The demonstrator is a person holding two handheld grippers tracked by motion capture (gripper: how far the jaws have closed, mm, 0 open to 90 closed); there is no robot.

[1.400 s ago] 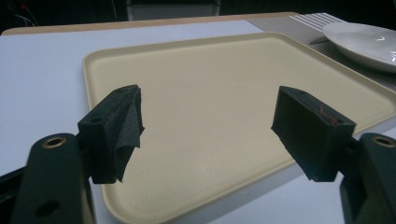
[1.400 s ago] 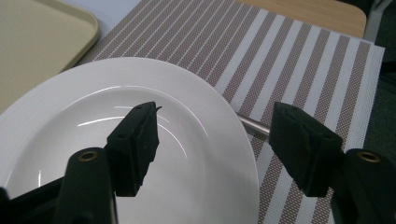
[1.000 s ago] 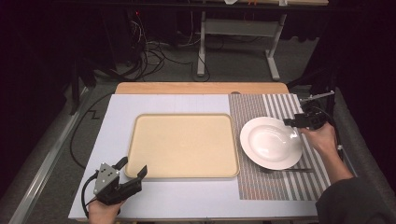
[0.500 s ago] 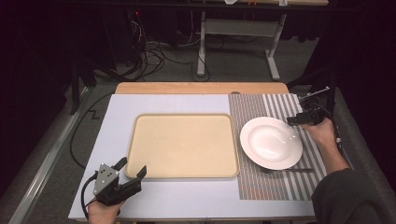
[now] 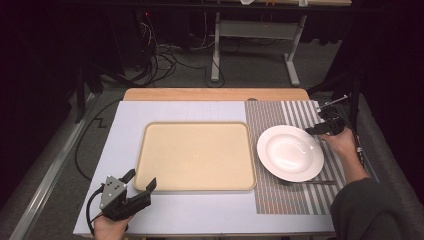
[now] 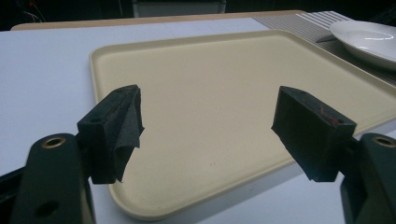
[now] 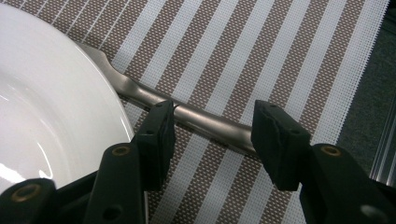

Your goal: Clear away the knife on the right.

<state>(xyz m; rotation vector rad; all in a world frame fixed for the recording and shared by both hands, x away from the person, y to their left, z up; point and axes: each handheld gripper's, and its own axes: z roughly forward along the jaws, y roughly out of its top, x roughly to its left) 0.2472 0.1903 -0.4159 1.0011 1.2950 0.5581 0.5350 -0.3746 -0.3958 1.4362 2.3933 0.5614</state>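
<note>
Right hand-held gripper (image 7: 212, 140) had drawn back from the plate (image 7: 51, 102); released, it straddled the utensil (image 7: 205, 122) for pickup; left hand-held gripper (image 6: 210, 135) idled, released.

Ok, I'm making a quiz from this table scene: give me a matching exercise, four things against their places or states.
1. tray
2. plate
3. metal utensil
4. left hand-held gripper

a. on the striped mat, white
b. open, at the tray's near corner
c. middle of the table, nothing on it
d. lying on the mat, partly under the plate's rim

Pairs: 1-c, 2-a, 3-d, 4-b
</note>
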